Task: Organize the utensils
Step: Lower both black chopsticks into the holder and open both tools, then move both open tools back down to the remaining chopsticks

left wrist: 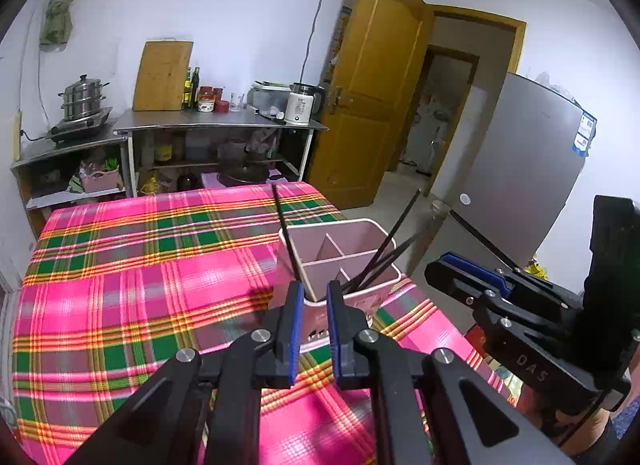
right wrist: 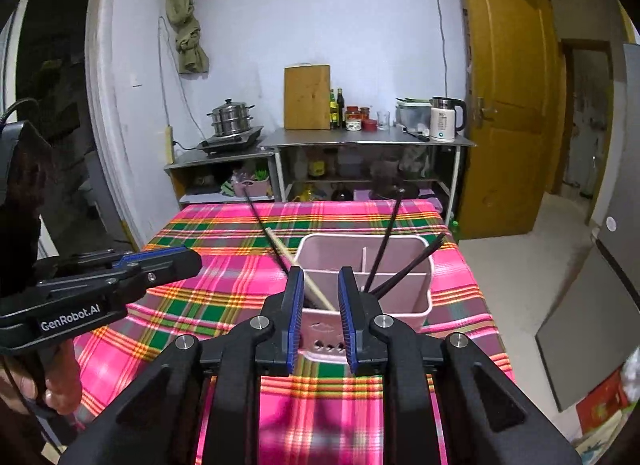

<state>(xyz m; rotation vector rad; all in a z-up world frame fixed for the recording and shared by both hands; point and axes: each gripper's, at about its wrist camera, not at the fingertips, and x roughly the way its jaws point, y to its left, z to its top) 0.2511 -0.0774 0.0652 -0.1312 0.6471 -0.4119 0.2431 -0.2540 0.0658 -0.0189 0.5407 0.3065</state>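
Observation:
A pink divided utensil holder (left wrist: 344,261) (right wrist: 404,265) stands on the pink plaid tablecloth (left wrist: 140,285) (right wrist: 224,265) near its right edge. Several black chopsticks (left wrist: 384,261) (right wrist: 384,249) lean in its right compartment. Another black chopstick (left wrist: 286,233) (right wrist: 266,231) and a pale wooden one (right wrist: 298,269) lean out of its left near compartment. My left gripper (left wrist: 312,293) hovers just before the holder, jaws slightly apart and empty. My right gripper (right wrist: 320,289) is also just before the holder, jaws apart and empty; it also shows in the left wrist view (left wrist: 472,281).
A steel counter (right wrist: 360,139) at the back carries a cutting board (right wrist: 307,97), bottles, jars, a kettle (right wrist: 443,119) and a steamer pot (right wrist: 232,117) on a hob. A wooden door (right wrist: 508,97) stands open on the right. A grey fridge (left wrist: 520,177) stands right of the table.

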